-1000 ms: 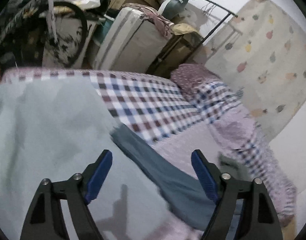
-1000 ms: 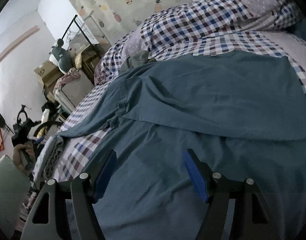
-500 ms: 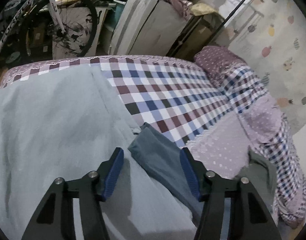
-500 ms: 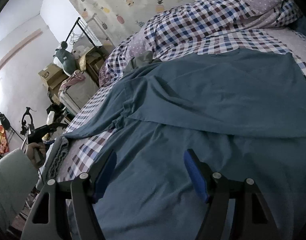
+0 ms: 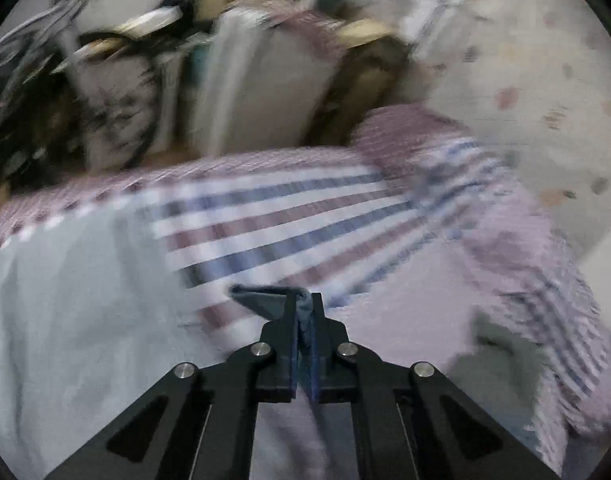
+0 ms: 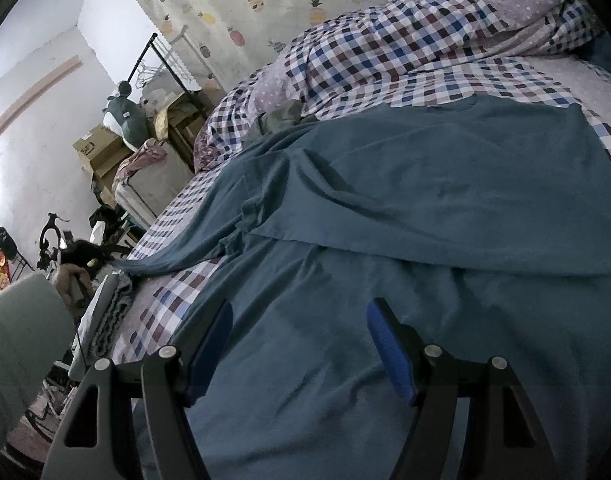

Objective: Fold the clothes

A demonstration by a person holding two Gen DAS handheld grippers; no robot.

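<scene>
Fingers of left gripper [image 5: 304, 312]: pressed together on the sleeve tip of the teal-blue cotton shirt [image 6: 385, 248], at 6 o'clock in the blurred left view. Right gripper [image 6: 299, 344]: fingers spread wide, holding nothing, above the shirt's lower body. Shirt lies across the purple-and-blue checked bedsheet [image 6: 173, 224]; checked duvet [image 6: 385, 48] bunched at 12 o'clock.

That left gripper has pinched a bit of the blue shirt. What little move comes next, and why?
Probably lift the sleeve and carry it across onto the shirt body. The left gripper is shut on the sleeve's end, which lies stretched out over the checked bedsheet, while the right gripper hovers open.
</scene>
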